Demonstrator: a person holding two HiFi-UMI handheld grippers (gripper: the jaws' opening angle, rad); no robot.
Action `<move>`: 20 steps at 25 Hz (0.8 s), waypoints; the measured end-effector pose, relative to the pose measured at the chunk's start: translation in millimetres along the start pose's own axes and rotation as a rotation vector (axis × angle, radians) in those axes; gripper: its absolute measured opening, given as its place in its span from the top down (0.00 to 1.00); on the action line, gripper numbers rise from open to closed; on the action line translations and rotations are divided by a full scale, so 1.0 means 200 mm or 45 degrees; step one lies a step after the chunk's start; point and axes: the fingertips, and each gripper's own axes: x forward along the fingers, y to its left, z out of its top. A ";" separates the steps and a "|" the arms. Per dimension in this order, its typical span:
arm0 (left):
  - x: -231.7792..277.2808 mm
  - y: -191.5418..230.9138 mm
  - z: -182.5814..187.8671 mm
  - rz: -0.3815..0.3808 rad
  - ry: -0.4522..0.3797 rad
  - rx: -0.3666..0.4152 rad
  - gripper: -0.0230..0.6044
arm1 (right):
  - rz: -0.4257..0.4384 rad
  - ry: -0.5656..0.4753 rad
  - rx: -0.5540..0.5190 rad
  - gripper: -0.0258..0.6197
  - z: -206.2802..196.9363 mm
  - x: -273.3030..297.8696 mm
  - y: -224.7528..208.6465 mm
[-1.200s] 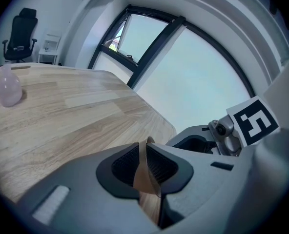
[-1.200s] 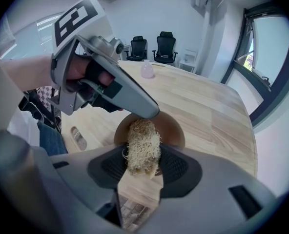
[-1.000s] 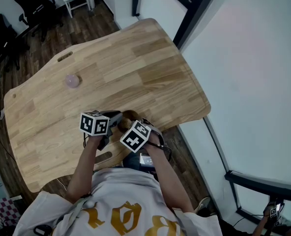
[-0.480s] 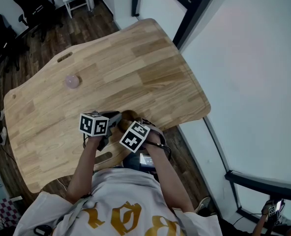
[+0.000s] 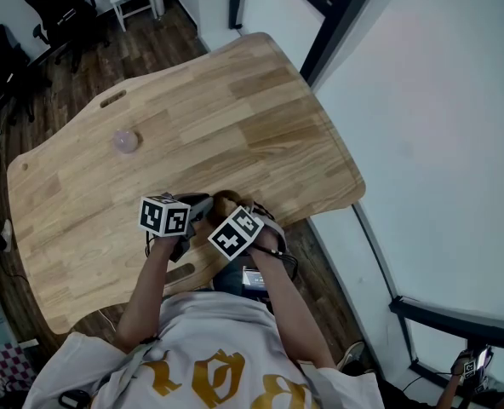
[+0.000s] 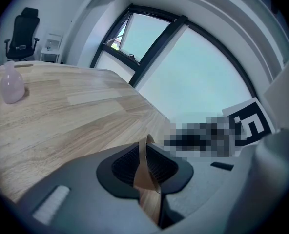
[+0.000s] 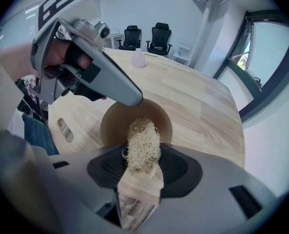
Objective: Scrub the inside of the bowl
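A brown bowl (image 7: 134, 122) stands near the table's front edge and shows between the two grippers in the head view (image 5: 227, 200). My left gripper (image 6: 145, 167) is shut on the bowl's thin rim (image 6: 147, 155); the right gripper view shows its tip (image 7: 134, 100) at the far rim. My right gripper (image 7: 143, 161) is shut on a pale fibrous scrubber (image 7: 142, 143), which pokes over the near rim into the bowl. From the head view the marker cubes (image 5: 163, 216) hide most of the bowl and the scrubber.
A small pink bottle (image 5: 126, 141) stands far off on the wooden table (image 5: 235, 118); it also shows in the left gripper view (image 6: 11, 87). The table ends close on the right by a glass wall (image 5: 422, 143). Office chairs (image 7: 152, 37) stand beyond the table.
The right gripper's cube has shifted very slightly up and right over the bowl. The left gripper and the bowl stay in place.
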 end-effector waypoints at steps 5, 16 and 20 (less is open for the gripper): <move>-0.01 0.02 0.01 0.026 -0.021 -0.014 0.90 | 0.000 -0.068 0.044 0.68 0.03 -0.02 -0.01; -0.01 0.14 0.00 0.099 -0.106 -0.132 0.90 | 0.111 -0.319 0.341 0.68 0.07 -0.06 -0.05; -0.01 0.21 -0.02 0.128 -0.135 -0.197 0.90 | 0.135 -0.378 0.401 0.68 0.07 -0.06 -0.07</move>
